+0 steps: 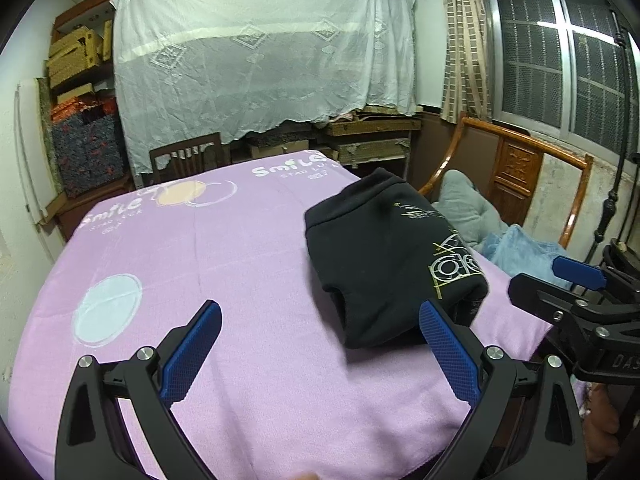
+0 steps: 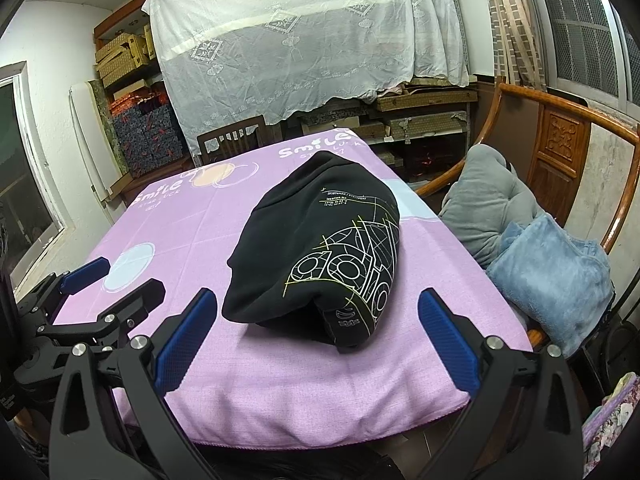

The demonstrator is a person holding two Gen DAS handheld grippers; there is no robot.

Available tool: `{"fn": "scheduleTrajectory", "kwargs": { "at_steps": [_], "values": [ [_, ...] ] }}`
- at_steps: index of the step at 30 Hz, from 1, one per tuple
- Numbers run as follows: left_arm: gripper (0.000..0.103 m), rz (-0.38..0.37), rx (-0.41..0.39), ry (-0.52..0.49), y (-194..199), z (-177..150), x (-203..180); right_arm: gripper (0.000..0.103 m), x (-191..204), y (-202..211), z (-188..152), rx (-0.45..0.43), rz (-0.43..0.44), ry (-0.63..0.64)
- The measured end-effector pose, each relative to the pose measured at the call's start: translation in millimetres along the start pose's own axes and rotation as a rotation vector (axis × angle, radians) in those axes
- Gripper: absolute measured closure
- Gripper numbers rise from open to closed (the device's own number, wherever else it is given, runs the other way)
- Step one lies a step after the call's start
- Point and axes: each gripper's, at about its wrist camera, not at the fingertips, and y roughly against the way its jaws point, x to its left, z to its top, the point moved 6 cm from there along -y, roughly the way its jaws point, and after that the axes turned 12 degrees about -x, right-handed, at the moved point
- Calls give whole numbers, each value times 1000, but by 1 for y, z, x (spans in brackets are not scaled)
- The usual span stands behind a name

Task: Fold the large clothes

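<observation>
1. The black garment (image 2: 320, 256) lies as a thick folded bundle on the purple-covered surface (image 2: 240, 380), toward the side nearest the wooden chair (image 2: 560, 148). Judging by its compact shape, the folding looks nearly or fully finished.
2. The left gripper (image 1: 320, 356) hovers just short of the garment with its jaws spread wide and empty; the right gripper (image 2: 316, 344) faces the garment's near end, jaws likewise spread and gripping nothing.
3. If anything remains, the next move probably calls for pressing the puffy bundle flatter or squaring its edges.
4. Hidden: the layers tucked inside the garment, its underside, and its far edge. The small print on its back is unreadable.
</observation>
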Motion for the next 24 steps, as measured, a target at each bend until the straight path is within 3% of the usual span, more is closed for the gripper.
{"fn": "scheduleTrajectory", "kwargs": {
  "at_steps": [24],
  "values": [
    [4,27,0,-18,0,0,2,5,5,7,1,-15,-3,-17]
  ]
}}
